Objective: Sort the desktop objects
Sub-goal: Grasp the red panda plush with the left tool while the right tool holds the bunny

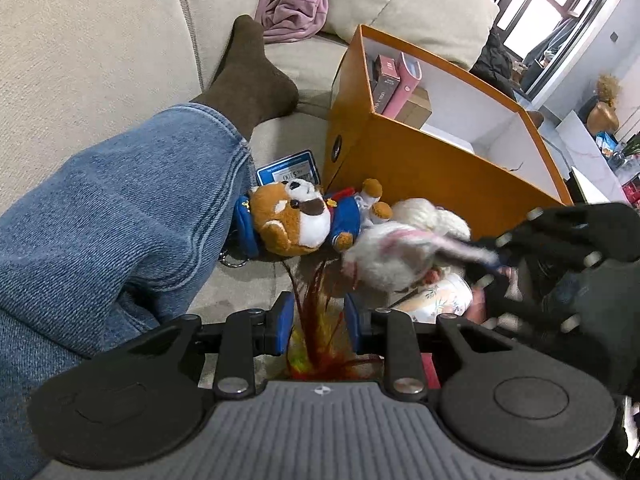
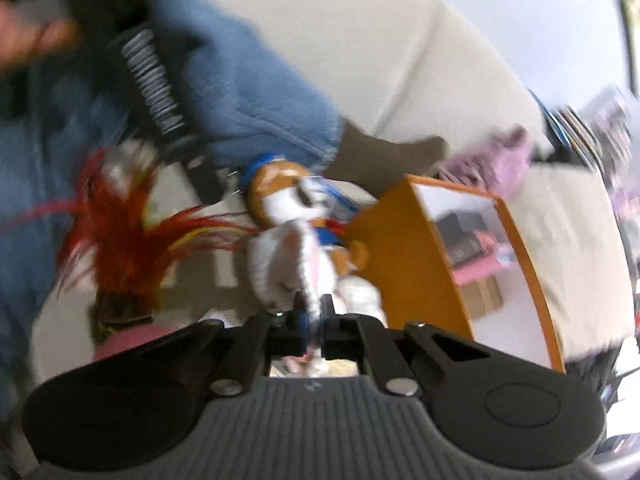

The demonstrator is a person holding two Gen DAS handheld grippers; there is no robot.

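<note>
Both wrist views close, angled down at sofa, sharing orange box (image 1: 420,160) (image 2: 404,252) and plush toys (image 1: 296,220) (image 2: 280,200).

- Coarse-woven beige cloth on the sofa (image 1: 100,40).
- Faded blue denim on the trouser leg (image 1: 120,208); matt brown knit on the sock (image 1: 248,76).
- Smooth orange card outside the box (image 1: 420,160), white within.
- Short plush on the dog toy (image 1: 296,220); fluffy white pile on the rabbit toy (image 1: 384,256).
- Red feathers (image 1: 316,308), wispy.
- Matt black plastic, ribbed grey, on the left gripper (image 1: 316,320).
</note>
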